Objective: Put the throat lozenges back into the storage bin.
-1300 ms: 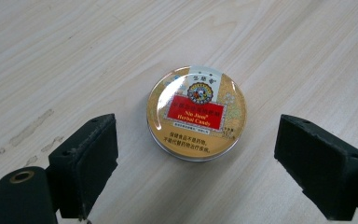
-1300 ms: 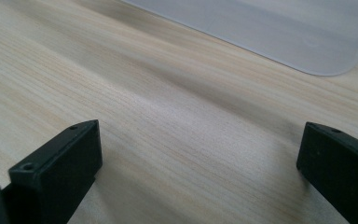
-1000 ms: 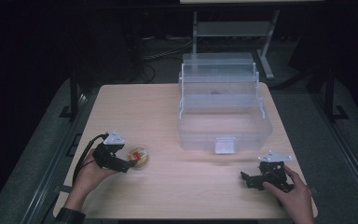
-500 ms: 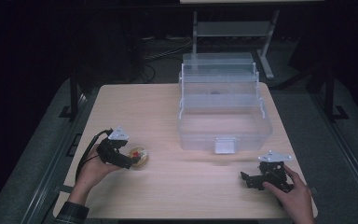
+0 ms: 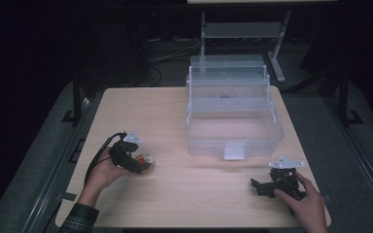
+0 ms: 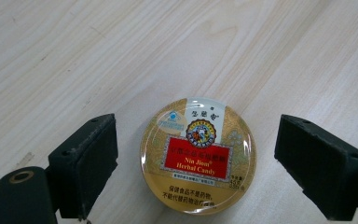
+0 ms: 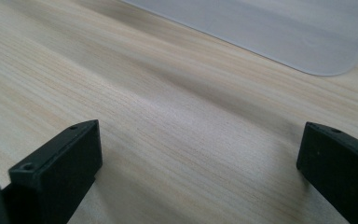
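My left gripper (image 6: 196, 163) fingers spread wide around the candy tin (image 6: 198, 155), no contact, tin flat on tabletop (image 6: 98, 56), right gripper (image 7: 200, 172) fingers wide, empty, near clear box (image 5: 233, 114)

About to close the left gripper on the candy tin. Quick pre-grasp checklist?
1. Left gripper open, a jaw on each side of the candy tin: ok.
2. Jaws not touching the tin, gaps on both sides: ok.
3. Tin centred between the jaws: not ok, it sits nearer the left jaw in the left gripper view.
4. Tin flat on the table, label up: ok.
5. Right gripper open, holding nothing, far from the tin: ok.
6. Clear box open: ok.
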`<state>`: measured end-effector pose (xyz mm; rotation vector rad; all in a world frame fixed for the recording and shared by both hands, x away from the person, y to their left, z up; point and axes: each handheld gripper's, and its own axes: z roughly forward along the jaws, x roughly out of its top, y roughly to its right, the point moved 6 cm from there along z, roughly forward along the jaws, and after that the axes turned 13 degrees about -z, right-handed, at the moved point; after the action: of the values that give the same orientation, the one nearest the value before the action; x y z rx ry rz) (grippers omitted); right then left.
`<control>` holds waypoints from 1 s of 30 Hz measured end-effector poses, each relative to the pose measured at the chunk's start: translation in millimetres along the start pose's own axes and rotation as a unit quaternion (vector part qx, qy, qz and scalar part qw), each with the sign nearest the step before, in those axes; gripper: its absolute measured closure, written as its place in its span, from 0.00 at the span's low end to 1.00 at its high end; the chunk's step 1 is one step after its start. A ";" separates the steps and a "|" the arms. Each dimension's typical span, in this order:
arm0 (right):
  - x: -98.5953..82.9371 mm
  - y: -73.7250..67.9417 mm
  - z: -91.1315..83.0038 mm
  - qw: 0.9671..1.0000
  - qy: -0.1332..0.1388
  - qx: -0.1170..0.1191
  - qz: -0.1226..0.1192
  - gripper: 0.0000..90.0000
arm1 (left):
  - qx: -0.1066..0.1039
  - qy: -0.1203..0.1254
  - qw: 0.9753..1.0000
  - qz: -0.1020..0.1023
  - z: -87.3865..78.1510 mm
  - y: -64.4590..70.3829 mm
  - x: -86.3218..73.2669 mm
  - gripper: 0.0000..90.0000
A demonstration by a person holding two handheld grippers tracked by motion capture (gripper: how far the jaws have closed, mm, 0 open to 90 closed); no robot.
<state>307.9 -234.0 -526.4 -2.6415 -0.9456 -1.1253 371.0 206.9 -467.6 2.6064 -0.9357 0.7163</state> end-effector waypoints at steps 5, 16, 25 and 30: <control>0.0 0.0 0.0 1.000 0.000 0.000 0.000 0.00 | 0.004 -0.009 1.000 0.002 5.2 0.5 2.5 0.14; 0.0 0.0 0.0 1.000 0.000 0.000 0.000 0.00 | 0.007 -0.041 0.999 0.009 17.0 1.2 -0.3 0.14; 0.0 0.0 0.0 1.000 0.000 0.000 0.000 0.00 | 0.016 -0.062 0.998 0.019 24.5 2.4 -4.0 0.14; 0.0 0.0 0.0 1.000 0.000 0.000 0.000 0.00 | 0.020 -0.071 0.997 0.024 27.8 1.7 -5.9 0.14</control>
<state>307.9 -234.0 -526.4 -2.6413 -0.9458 -1.1253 375.8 197.2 -493.9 2.7077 -1.0380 0.5736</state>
